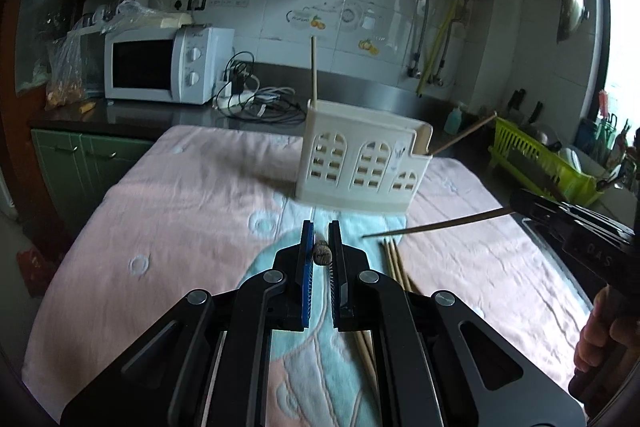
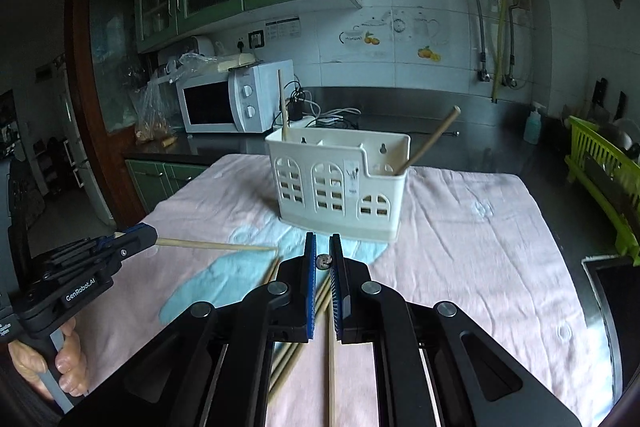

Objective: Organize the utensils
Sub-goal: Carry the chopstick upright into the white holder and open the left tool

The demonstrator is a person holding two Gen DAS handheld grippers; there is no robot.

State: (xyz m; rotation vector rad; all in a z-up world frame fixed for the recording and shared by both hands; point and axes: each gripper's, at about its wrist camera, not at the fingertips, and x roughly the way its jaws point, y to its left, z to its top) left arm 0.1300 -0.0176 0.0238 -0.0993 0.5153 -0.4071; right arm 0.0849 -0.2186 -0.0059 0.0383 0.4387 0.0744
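A cream plastic utensil holder with arched cut-outs stands on a pink and teal towel. One chopstick stands upright in its left compartment. Another leans out of the right compartment. My left gripper is shut on a chopstick that points forward. My right gripper is shut on a second chopstick. Both hang above the towel in front of the holder. Several loose chopsticks lie beneath them.
A white microwave and tangled cables sit on the dark counter behind. A lime-green dish rack stands at the right. A black cooktop edge borders the towel's right side.
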